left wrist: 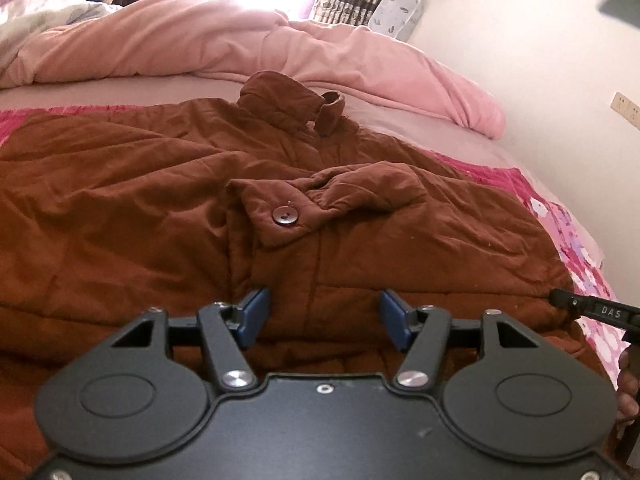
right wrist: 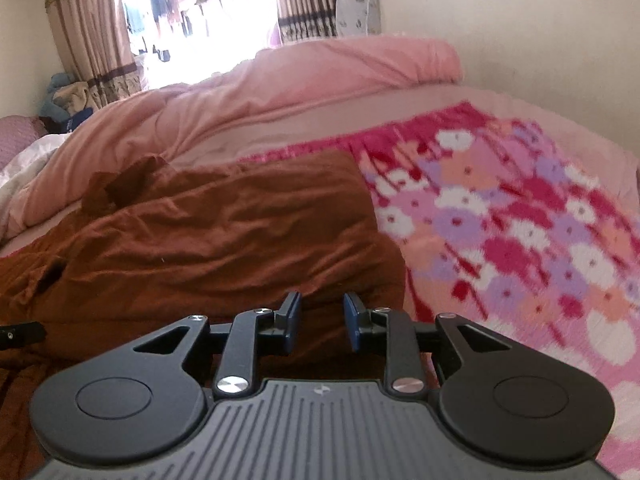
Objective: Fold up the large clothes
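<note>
Brown padded jacket (left wrist: 280, 208) lies spread on the bed, collar (left wrist: 288, 100) toward the pink duvet (left wrist: 360, 60), hem nearest the hand-held grippers, probably laid flat for folding. Left hand-held gripper (left wrist: 324, 314) spread, nothing between its blue pads, over the jacket's hem near the buttoned flap (left wrist: 284, 216). Right hand-held gripper (right wrist: 322, 322) narrowly parted, empty, over the jacket's edge beside the floral fleece blanket (right wrist: 520, 220). Fabric quilted, soft, creased.
</note>
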A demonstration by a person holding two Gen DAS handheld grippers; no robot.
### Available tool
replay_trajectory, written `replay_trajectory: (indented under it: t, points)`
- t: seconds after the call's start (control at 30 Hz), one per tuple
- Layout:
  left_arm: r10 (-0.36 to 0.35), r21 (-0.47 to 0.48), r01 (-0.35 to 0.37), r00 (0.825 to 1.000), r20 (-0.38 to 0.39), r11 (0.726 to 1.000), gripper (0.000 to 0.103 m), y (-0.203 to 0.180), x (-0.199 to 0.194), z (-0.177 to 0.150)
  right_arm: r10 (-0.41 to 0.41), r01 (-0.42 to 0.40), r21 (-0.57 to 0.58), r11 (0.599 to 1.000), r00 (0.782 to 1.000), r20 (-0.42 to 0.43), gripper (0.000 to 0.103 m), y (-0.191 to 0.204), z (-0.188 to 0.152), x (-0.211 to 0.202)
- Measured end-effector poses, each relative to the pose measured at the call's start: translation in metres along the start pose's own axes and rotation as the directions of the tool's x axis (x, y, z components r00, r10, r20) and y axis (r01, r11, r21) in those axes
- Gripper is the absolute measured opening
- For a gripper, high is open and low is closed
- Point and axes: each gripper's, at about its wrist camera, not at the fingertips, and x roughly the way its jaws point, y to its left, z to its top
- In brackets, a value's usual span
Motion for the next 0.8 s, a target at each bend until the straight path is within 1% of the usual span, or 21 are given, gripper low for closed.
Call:
replay_trajectory:
  t: [0.1,0.17,0.23,0.27,0.3,0.33,0.4,0.5,0.57,0.67,0.73,0.8]
  points:
    - [0.013,0.023,-0.013,1.0,-0.009,1.0,0.064,-0.004,-0.001,0.002,0.012,-0.012,0.015,1.0,1.0,0.001,0.031,-0.003,-0.003,0.003]
    - [0.007,0.029,-0.006,1.0,-0.014,1.0,0.067,-0.005,-0.007,0.004,0.016,-0.015,0.018,1.0,1.0,-0.005,0.031,-0.003,-0.001,0.003]
    - [0.001,0.021,-0.001,1.0,-0.012,1.0,0.072,-0.004,-0.021,0.005,0.027,-0.027,0.018,0.999,1.0,-0.005,0.033,-0.004,0.0,0.0]
    - [0.004,0.015,-0.004,1.0,-0.01,1.0,0.078,-0.003,-0.031,0.005,0.04,-0.04,0.027,0.999,0.999,-0.003,0.034,-0.007,0.001,-0.003]
    - [0.008,0.017,-0.008,1.0,-0.004,1.0,0.079,-0.001,-0.042,0.003,0.059,-0.059,0.043,0.997,0.998,-0.003,0.039,-0.009,0.001,-0.009]
    - [0.012,0.025,-0.012,1.0,0.005,1.0,0.079,0.002,-0.053,-0.001,0.084,-0.083,0.061,0.995,0.997,-0.002,0.046,-0.013,0.0,-0.017]
    - [0.042,0.041,-0.043,0.999,0.018,0.998,0.08,0.011,-0.079,-0.011,0.11,-0.11,0.084,0.99,0.994,0.012,0.054,-0.021,-0.003,-0.037]
    - [0.082,0.027,-0.083,0.996,0.044,0.996,0.083,0.034,-0.123,-0.034,0.116,-0.116,0.06,0.991,0.993,0.019,0.06,-0.034,-0.017,-0.069]
    - [0.111,-0.02,-0.11,0.992,0.06,0.994,0.084,0.055,-0.154,-0.051,0.127,-0.128,0.06,0.99,0.992,0.012,0.064,-0.046,-0.031,-0.089]
    - [0.151,-0.093,-0.143,0.985,0.087,0.985,0.085,0.085,-0.2,-0.079,0.175,-0.173,0.114,0.978,0.984,-0.01,0.064,-0.075,-0.057,-0.119]
    - [0.21,-0.111,-0.199,0.973,0.1,0.974,0.086,0.101,-0.226,-0.098,0.203,-0.196,0.164,0.967,0.979,-0.024,0.064,-0.097,-0.074,-0.135]
    - [0.286,-0.134,-0.272,0.953,0.102,0.953,0.086,0.115,-0.247,-0.115,0.216,-0.203,0.21,0.957,0.976,-0.042,0.064,-0.114,-0.089,-0.148]
